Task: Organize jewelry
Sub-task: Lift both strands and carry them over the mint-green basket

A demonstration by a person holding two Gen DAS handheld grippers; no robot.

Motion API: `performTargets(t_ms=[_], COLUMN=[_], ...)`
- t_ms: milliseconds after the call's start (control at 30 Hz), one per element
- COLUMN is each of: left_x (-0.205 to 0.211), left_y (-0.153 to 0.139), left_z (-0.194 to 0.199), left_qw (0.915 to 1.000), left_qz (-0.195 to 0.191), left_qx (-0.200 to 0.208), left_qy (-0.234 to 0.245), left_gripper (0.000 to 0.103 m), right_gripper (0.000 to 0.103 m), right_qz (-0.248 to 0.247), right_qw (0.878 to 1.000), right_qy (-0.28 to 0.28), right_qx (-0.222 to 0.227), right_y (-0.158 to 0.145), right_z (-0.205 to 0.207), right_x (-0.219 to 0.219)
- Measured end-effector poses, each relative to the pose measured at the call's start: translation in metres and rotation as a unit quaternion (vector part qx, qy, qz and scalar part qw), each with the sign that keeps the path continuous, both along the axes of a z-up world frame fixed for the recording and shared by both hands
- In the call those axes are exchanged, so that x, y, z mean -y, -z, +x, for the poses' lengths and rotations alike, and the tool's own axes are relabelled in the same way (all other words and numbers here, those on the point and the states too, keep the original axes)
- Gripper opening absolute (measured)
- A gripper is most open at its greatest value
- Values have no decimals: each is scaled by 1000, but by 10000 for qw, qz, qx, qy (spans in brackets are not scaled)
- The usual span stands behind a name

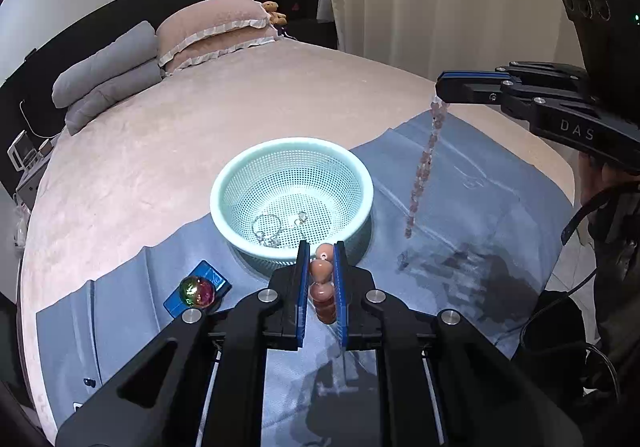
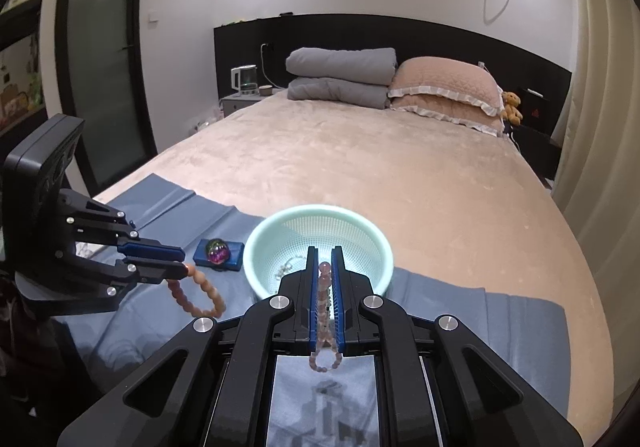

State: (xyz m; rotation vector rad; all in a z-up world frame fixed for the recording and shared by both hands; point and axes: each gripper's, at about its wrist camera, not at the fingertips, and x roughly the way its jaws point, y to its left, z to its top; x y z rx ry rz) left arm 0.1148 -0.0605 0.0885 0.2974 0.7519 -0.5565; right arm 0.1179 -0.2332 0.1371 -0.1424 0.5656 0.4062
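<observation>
sitting on the blue cloth spread over your bed is one round mint-green plastic basket, its wall and floor pierced all over with small holes; in its bottom lie thin silver chains in a loose tangle, and you cannot count them from these views; nothing else shows in it.

your left gripper has its blue-padded jaws pinching one bracelet of big, smooth, rounded orange-brown beads; from the right wrist view it hangs below the fingertips as an open loop, clear of the cloth, left of the basket; your right gripper has its jaws pressed nearly together on one strand of small, glossy pinkish beads; that strand dangles long and straight in the air to the right of the basket, its lower end above the cloth.

just beside the basket on the left lies one flat blue rectangular box, with one shiny iridescent ball, green and magenta, resting on top of it.

at the head of the bed you have two folded grey quilted pieces stacked, two pink frilled pillows stacked, and one small brown teddy bear; the bed cover looks soft and plush.
</observation>
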Motion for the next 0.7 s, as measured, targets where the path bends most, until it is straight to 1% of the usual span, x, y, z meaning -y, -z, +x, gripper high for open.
performTargets(t_ms=[167,300,433,567,700], left_x=[3,2,7,12,10], left_y=[-4,-3,-4,4,12], left_z=[20,46,64,74,76], left_qw=[10000,10000,10000,9999,9999], left_qz=[44,-13,-5,118,121], left_qx=[65,37,67,66,-1], left_qy=[30,-14,36,65,52], left_gripper=[12,12,12,12,12], right_gripper=[6,6,6,7,10], right_qz=[-2,-67,-108,-88,24], right_qw=[9999,9999,9999,9995,9988], right_qy=[-4,-24,-1,39,33], right_qx=[112,91,-61,-286,-486], right_y=[-12,-10,8,35,64], right_z=[24,47,66,77,71], right_x=[-4,-7,-9,-3,6])
